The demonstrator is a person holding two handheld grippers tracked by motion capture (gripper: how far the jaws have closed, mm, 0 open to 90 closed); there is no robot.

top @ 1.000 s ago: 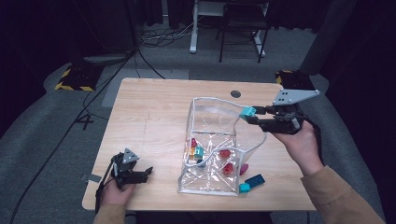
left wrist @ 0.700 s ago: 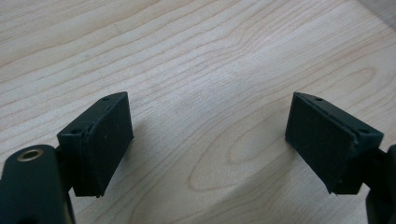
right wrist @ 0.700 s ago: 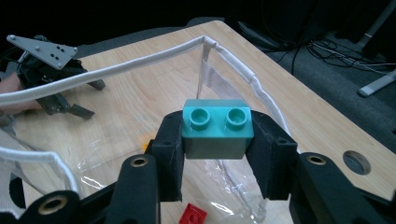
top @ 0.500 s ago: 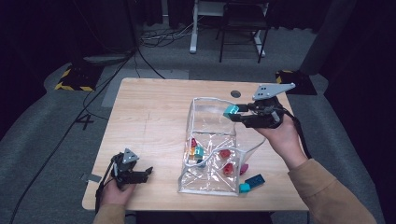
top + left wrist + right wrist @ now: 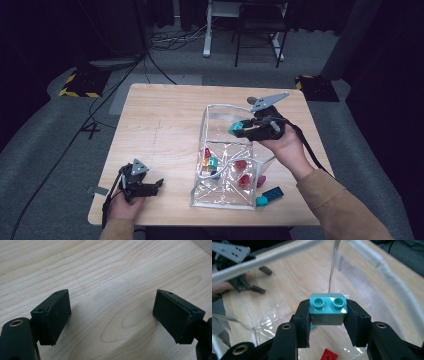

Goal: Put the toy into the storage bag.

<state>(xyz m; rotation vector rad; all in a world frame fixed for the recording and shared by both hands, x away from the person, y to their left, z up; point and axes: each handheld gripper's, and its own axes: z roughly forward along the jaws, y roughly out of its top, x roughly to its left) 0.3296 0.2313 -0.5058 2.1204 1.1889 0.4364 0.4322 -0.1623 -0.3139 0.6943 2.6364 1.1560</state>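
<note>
**Ana:** Teal plastic, a two-stud brick [image 5: 328, 309], sits clamped between the jaws of the right tool [image 5: 243, 129]. It hangs over the open mouth of a clear plastic bag [image 5: 220, 197] that stands on the wooden desk [image 5: 160, 125].

**Ben:** How full is the bag?

**Ana:** Several bricks lie at the bottom: red ones [image 5: 241, 164], a teal one [image 5: 213, 162] and a few more (colours blur through the shiny film). I judge the packing to be well underway.

**Ben:** What is left outside?

**Ana:** Two bricks that I can see, a blue brick [image 5: 273, 192] and a small teal brick [image 5: 261, 201], touching each other on the desk just beside the bag's near right corner. A magenta piece [image 5: 261, 181] sits at the bag's right wall; whether inside or outside, I cannot tell.

**Ben:** And the other hand?

**Ana:** The left tool [image 5: 156, 186] rests near the desk's front left corner, well apart from the bag, jaws wide and empty over bare wood.
</note>
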